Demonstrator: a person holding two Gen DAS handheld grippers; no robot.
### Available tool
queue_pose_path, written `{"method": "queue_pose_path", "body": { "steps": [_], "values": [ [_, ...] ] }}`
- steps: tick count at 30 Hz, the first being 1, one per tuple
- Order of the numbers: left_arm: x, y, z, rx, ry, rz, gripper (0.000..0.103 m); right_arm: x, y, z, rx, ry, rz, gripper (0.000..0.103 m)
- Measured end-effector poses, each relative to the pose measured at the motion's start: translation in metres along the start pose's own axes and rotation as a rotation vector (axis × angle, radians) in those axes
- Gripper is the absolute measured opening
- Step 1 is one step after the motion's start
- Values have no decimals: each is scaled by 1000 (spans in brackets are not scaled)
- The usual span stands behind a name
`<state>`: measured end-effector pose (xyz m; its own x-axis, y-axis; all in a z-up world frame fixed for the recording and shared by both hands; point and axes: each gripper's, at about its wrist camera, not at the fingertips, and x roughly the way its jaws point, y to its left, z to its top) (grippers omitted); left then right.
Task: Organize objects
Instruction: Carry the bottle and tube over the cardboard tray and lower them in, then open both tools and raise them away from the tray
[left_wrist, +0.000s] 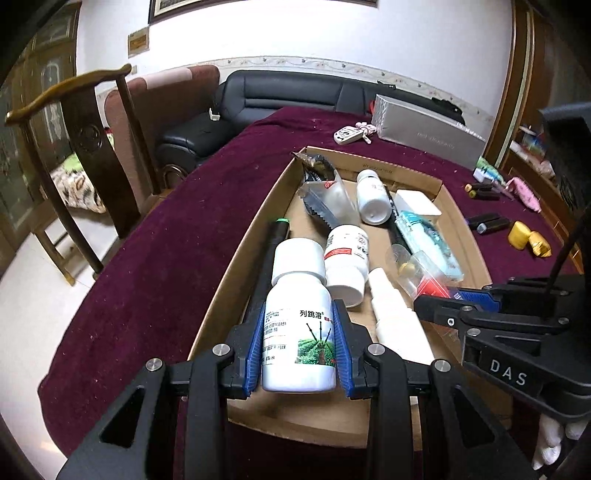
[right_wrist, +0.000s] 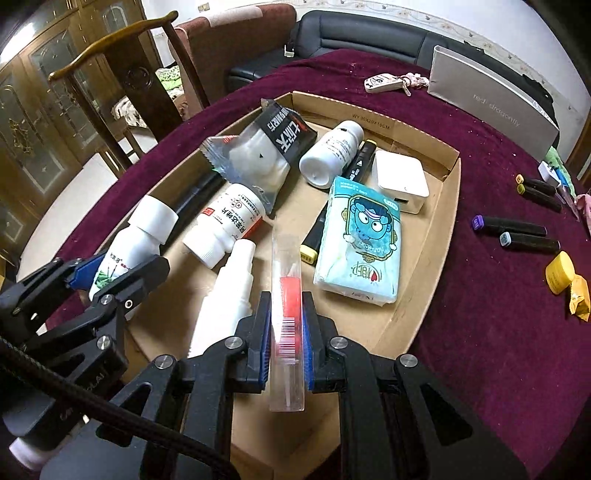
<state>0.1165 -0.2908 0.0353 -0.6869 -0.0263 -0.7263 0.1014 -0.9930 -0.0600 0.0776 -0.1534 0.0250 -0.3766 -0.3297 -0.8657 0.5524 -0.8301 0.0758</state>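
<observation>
1. The left gripper (left_wrist: 298, 328) clamps a white bottle (left_wrist: 298, 325) over the cardboard box (left_wrist: 240, 258); cap pointing away.
2. The right gripper (right_wrist: 286, 325) pinches a clear tube (right_wrist: 286, 295) above the same box.

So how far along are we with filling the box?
Done: the shallow cardboard box already holds white pill bottles, a blue tissue pack and a white cube charger. In hand: the left gripper clamps a white label bottle; the right gripper clamps a clear plastic tube. Left: black markers and a yellow cap on the maroon cloth.
</observation>
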Motion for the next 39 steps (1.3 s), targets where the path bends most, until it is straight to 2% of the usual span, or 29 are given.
{"method": "queue_pose_path", "body": {
  "steps": [7,19,23,26,30,37,39],
  "values": [
    [3,-1,1,14,-1,25,30,9,1,0,1,18,-2,12],
    [-9,-5,8,39,-50,78,31,10,0,2,22,21,27,13],
    [-13,-5,9,34,-56,88,41,6,-1,2,34,12,44,20],
    [-19,-5,10,32,-65,93,41,-1,0,3,36,-8,50,22],
    [-25,-7,11,29,-75,97,48,-10,-1,3,43,-33,64,24],
    [-43,-18,14,51,-100,99,49,-28,-10,0,69,-77,86,24],
    [-49,-23,15,57,-111,95,53,-32,-14,-1,81,-86,88,27]
  ]
}}
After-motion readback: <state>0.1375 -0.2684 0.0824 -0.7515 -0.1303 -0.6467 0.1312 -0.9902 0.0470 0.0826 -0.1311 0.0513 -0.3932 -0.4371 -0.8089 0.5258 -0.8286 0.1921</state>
